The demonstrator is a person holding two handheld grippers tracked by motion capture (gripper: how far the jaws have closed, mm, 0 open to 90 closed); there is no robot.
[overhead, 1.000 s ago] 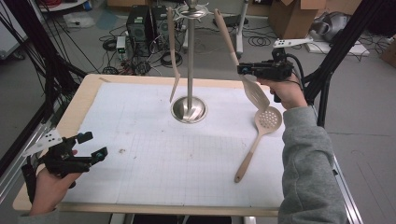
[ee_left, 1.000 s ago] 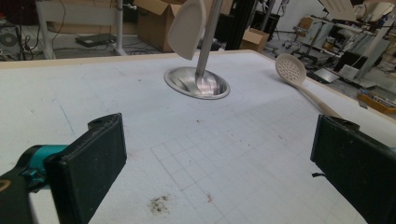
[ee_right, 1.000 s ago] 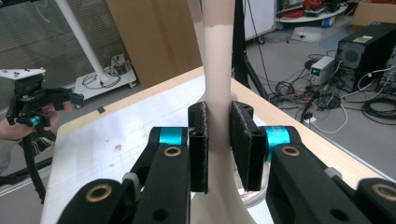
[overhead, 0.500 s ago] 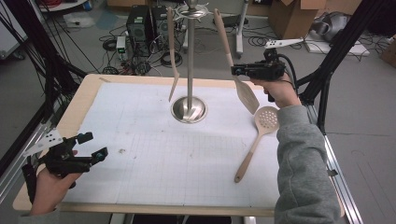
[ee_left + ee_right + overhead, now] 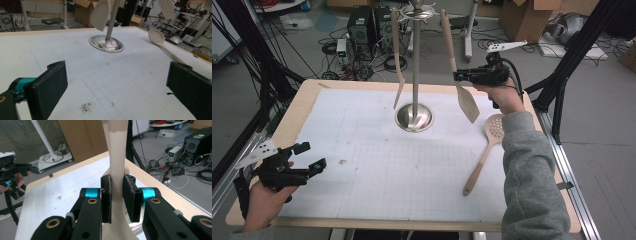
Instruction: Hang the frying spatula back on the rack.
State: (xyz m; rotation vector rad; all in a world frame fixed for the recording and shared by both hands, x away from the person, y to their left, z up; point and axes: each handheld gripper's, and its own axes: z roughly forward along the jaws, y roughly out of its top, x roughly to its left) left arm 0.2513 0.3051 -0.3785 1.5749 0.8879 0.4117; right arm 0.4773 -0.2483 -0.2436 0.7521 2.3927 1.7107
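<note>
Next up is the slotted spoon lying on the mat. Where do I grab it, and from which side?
Take the slotted spoon mid-handle, from straight above, jaws across the handle. It lies flat with bare mat either side; the round bowl is too wide and sits near the right hand.

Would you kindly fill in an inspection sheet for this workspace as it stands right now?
Surface: white gridded mat on a wooden table; small dark stain near the front left.
Job's things: slotted turner hanging from the metal stand, gripped at its handle; spatula hanging on the stand's other side; skimmer lying flat at the right.
Clutter: nothing seen on the mat.
Grippers: right gripper shut on the turner's handle; left gripper open, holding nothing, at the front left.
Cables: loose tangle on the floor behind the table.
Surroundings: computer tower, cardboard boxes, black frame legs.
</note>
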